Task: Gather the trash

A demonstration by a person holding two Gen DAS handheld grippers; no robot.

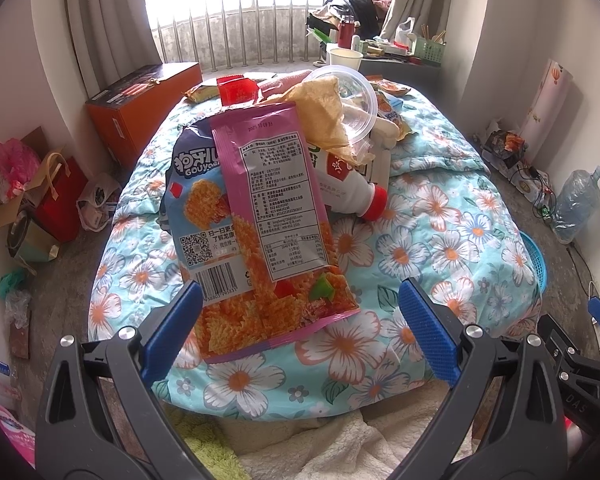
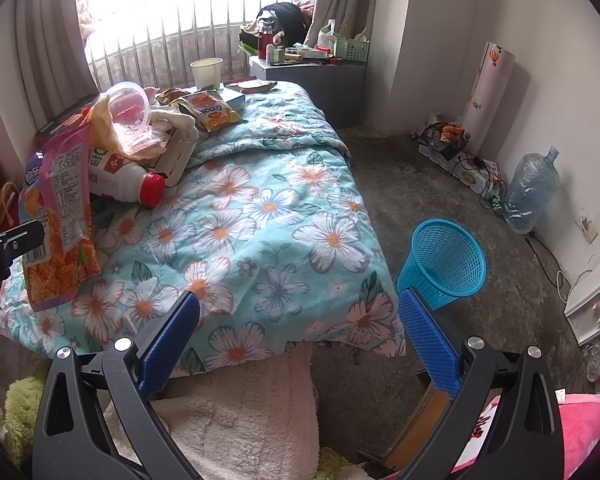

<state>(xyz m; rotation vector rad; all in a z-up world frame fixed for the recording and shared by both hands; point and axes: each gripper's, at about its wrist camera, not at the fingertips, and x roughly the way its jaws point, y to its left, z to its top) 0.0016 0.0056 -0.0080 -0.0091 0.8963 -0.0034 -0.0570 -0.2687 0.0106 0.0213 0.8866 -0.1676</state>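
Blue ribbed fingers (image 1: 172,332) of the left gripper (image 1: 300,332) stand wide apart low in the left wrist view, clamped on nothing. Between them lies the near end of a pink bag (image 1: 276,220), print side up on the floral quilt (image 1: 440,216); whether either finger touches it I cannot tell. Under the pink bag's left edge sits a blue bag (image 1: 192,200), mostly covered. Behind them the trash heaps up: a white bottle (image 1: 348,192) with a red cap lies on its side, a clear tub (image 1: 352,96) tilts above it with a crumpled yellowish wrapper (image 1: 324,108) against it, and a white box (image 1: 380,156) is half buried beneath. A red wrapper (image 1: 238,90) and more packets at the far end are too hidden to read.

Right gripper (image 2: 300,332), seen from its own camera, is also spread open and empty, aimed over the quilt's near right corner, with the heap well off to its left. An orange packet (image 2: 212,110) lies apart from the heap further up the bed, and a paper cup (image 2: 207,72) stands at the far edge. A blue basket (image 2: 444,260) stands on the concrete floor (image 2: 420,184) just beside the bed's corner, behind the right finger (image 2: 428,340); only its rim shows in the left view. The left gripper's black frame cuts in at the left border of the right view, touching or overlapping the pink bag; its fingers are out of sight there.
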